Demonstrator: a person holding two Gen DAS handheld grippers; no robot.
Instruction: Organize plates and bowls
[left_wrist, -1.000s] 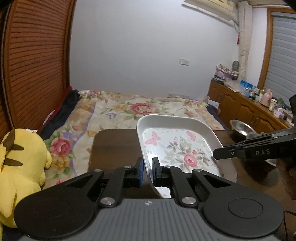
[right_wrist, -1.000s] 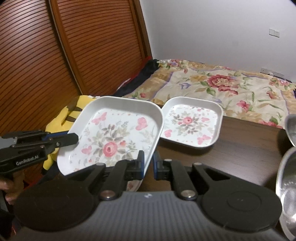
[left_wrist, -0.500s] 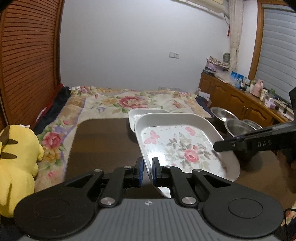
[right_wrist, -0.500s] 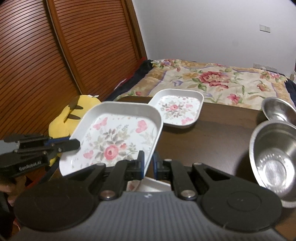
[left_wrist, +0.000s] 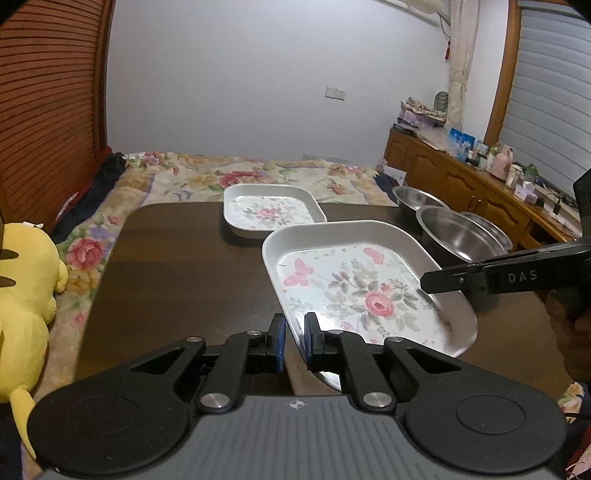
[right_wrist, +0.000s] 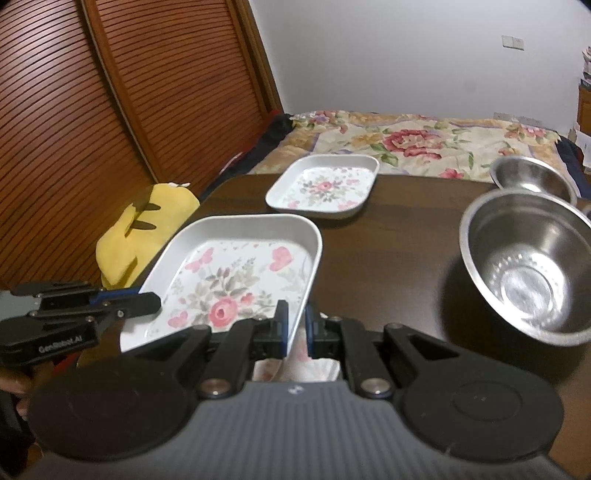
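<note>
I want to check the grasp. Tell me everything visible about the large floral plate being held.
The large white square plate with a pink rose and butterfly print has rounded corners and a raised rim. It is held tilted above the dark wooden table. The left gripper and right gripper each pinch its rim with jaws closed, on opposite edges.

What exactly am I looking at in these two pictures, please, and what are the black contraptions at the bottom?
No robot here: a person holds a hand-held gripping tool in each hand, each with a fisheye camera looking along its fingers. One picture comes from the left tool, the other from the right tool. Both are shut on opposite rims of one large floral plate, held above a dark wooden table. Each tool also shows from the side in the other's view. On the table sit a smaller floral plate and steel bowls.
</note>
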